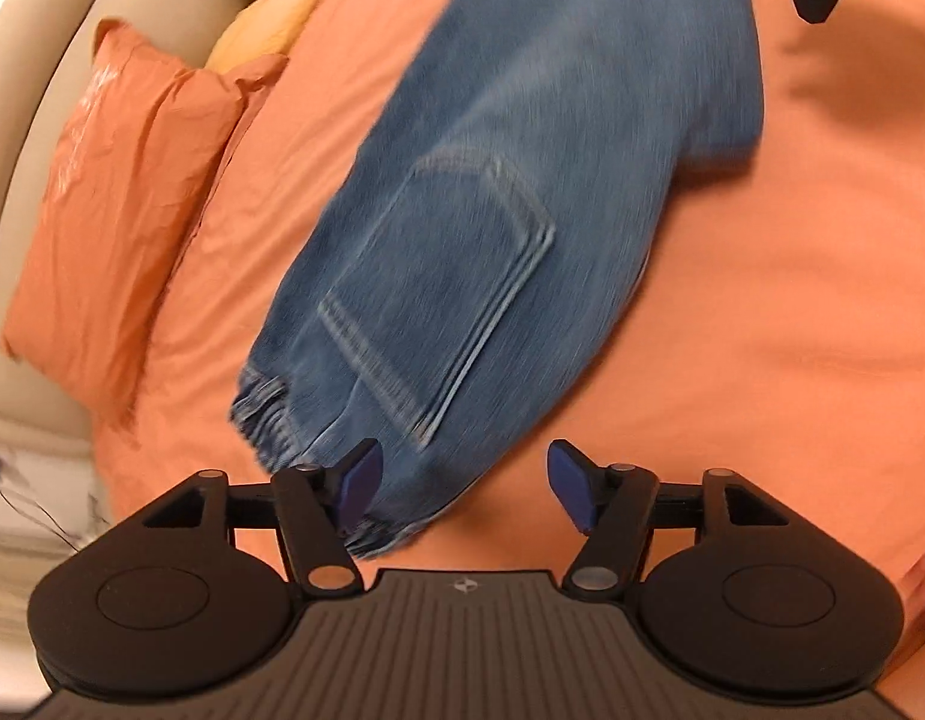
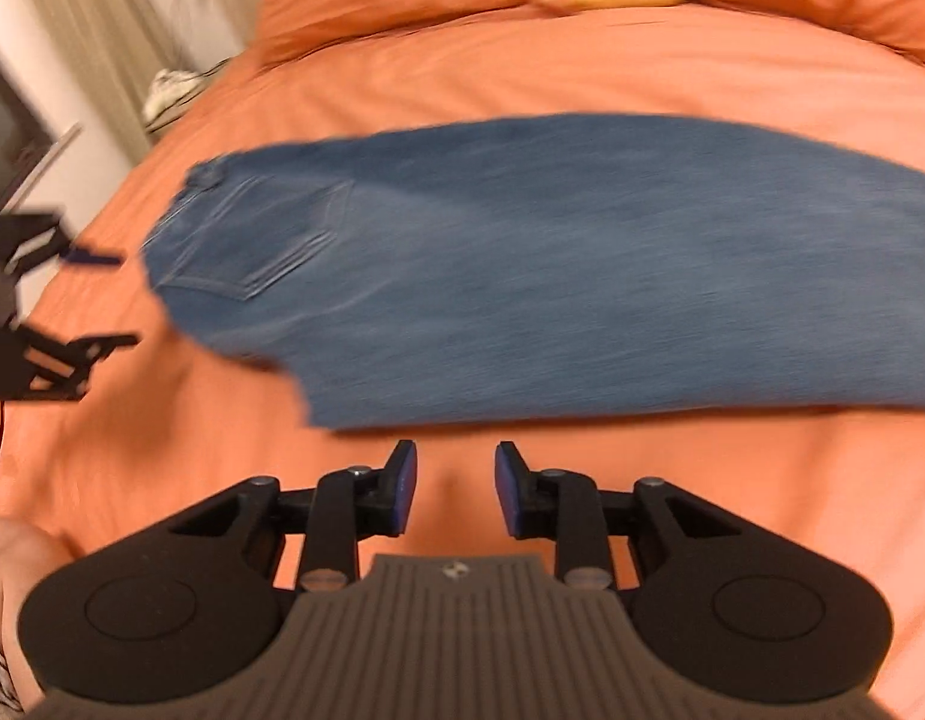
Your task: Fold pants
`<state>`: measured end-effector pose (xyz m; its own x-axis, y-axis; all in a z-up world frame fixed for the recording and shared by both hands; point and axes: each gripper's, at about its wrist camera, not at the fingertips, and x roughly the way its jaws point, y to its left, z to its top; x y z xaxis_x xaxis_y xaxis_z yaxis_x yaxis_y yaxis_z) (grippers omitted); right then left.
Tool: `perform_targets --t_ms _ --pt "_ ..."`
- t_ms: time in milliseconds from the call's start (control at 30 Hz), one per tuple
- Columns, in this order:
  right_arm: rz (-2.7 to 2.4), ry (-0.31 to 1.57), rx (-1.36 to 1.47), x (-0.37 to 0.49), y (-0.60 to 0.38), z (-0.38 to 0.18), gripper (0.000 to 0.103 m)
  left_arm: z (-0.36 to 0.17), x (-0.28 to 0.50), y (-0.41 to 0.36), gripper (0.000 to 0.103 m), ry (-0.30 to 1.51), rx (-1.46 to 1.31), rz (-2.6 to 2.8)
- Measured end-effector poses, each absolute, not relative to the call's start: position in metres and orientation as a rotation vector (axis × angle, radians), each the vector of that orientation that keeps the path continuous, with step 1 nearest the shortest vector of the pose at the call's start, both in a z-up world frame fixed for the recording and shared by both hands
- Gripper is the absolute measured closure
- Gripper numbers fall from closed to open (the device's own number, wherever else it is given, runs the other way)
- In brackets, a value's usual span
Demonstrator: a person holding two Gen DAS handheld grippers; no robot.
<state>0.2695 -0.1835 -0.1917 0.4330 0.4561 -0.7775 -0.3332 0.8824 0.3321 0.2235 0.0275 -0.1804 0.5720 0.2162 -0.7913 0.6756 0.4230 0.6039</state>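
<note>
scene: jeans [image 1: 498, 180] lie folded lengthwise on the orange bedsheet [image 1: 792, 300], back pocket [image 1: 438, 294] facing up; pillows [image 1: 120, 204] at the head of the bed; both views are motion-blurred.

left fingers: your left gripper [image 1: 465, 483] stands wide open, holding nothing. The waistband [image 1: 264, 408] sits right at its left pad [image 1: 360, 474]; touching or just over it, cannot tell. The other pad is over bare sheet.

right fingers: your right gripper [image 2: 455, 489] is part open, empty, only sheet between the pads. The near long edge of the jeans lies just ahead of the fingertips, apart from them.

long axis, left view: runs away from your left fingers, up and slightly right, waist end nearest, leg end far.

long axis, right view: runs crosswise in front of your right fingers, waist at picture left, legs off the right edge.

nearer hand: left is nearer the waist; right is nearer the middle of the legs. The leg hems are not in view.

step (judgement): the lengthwise fold looks done; the cross fold is not yet done.

next (judgement): you likely need a grip at one end to bring it along the long axis to the other.

risk: a one-pad catch at the waistband could drag the layers askew.
</note>
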Motion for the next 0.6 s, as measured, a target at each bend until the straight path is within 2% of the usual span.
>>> perform_targets --t_ms 100,300,367,400,433,467,500,600 --pt "0.516 0.97 0.076 0.262 -0.143 -0.207 0.063 -0.195 0.227 0.046 0.026 0.953 1.212 -0.329" --pt "0.49 0.892 -0.118 0.273 -0.079 -0.233 0.063 -0.218 0.241 0.07 0.026 0.934 1.259 -0.303" --pt "0.465 0.855 -0.162 0.271 -0.071 -0.234 0.063 -0.223 0.248 0.075 0.031 0.938 1.244 -0.266" --pt "0.456 0.833 -0.187 0.27 -0.067 -0.233 0.065 -0.223 0.252 0.078 0.039 0.943 1.226 -0.248" --pt "0.45 0.81 -0.221 0.268 -0.063 -0.229 0.068 -0.221 0.258 0.082 0.054 0.946 1.204 -0.225" --pt "0.446 0.788 -0.257 0.266 -0.061 -0.224 0.083 -0.218 0.264 0.085 0.061 0.949 1.18 -0.195" --pt "0.455 0.778 -0.288 0.265 -0.062 -0.217 0.088 -0.215 0.272 0.089 0.073 0.951 1.162 -0.16" --pt "0.516 0.798 -0.32 0.264 -0.068 -0.192 0.094 -0.205 0.291 0.102 0.081 1.014 1.057 -0.139"
